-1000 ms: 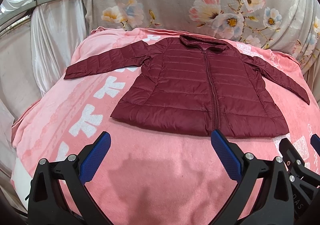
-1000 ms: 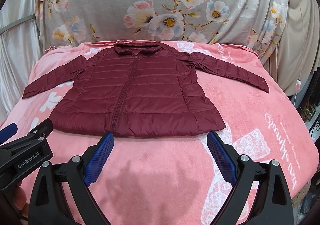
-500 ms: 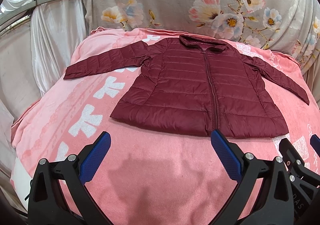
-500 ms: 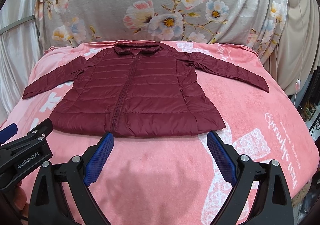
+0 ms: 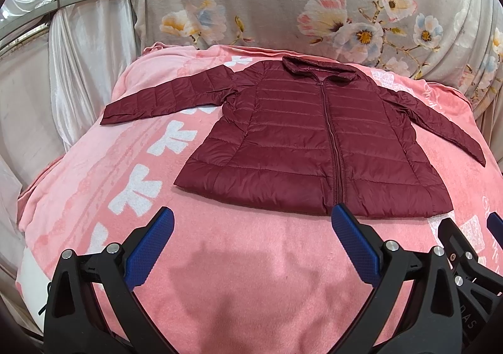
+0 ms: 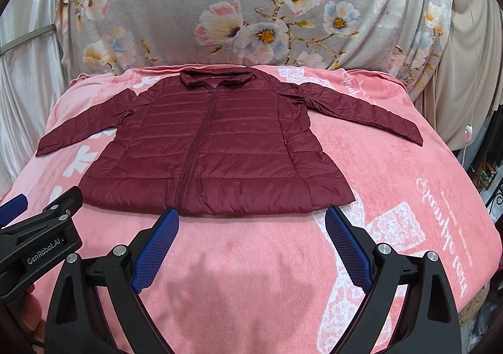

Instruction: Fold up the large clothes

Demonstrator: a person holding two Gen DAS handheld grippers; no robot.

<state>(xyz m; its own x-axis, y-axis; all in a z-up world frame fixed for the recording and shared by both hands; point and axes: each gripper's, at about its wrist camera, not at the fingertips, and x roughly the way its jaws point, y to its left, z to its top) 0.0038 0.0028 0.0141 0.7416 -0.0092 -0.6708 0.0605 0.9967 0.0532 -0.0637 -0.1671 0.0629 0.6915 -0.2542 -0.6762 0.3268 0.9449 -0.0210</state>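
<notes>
Maroon quilted jacket (image 5: 314,140) lies flat, front up, zip closed, on a pink blanket (image 5: 245,275) with white bow prints and script lettering. Collar at the far edge, hem at the near edge; body sits roughly mid-blanket, slightly far of centre. Both sleeves spread outward: left sleeve (image 5: 163,96) angled out toward the left edge of the blanket, right sleeve (image 6: 361,108) running out and down to the right, cuff well short of the blanket's right edge. Hem slightly rumpled, otherwise the jacket is smooth (quilting lines run straight across). Left gripper (image 5: 251,247) hovers over bare blanket just near of the hem, jaws spread wide, nothing between the blue pads (image 5: 151,247); its right pad tip overlaps the hem line by the zip in the left wrist view, contact not certain. Right gripper (image 6: 251,247) likewise held wide open and empty, near of the hem, left pad tip just below the zip end, right pad tip near the hem's right corner. The two grippers are side by side; each shows at the edge of the other's view. Floral grey drape (image 6: 251,8) hangs behind the far edge; pale satin curtain (image 5: 78,49) at far left. A soft shadow falls on the blanket beneath each gripper.
</notes>
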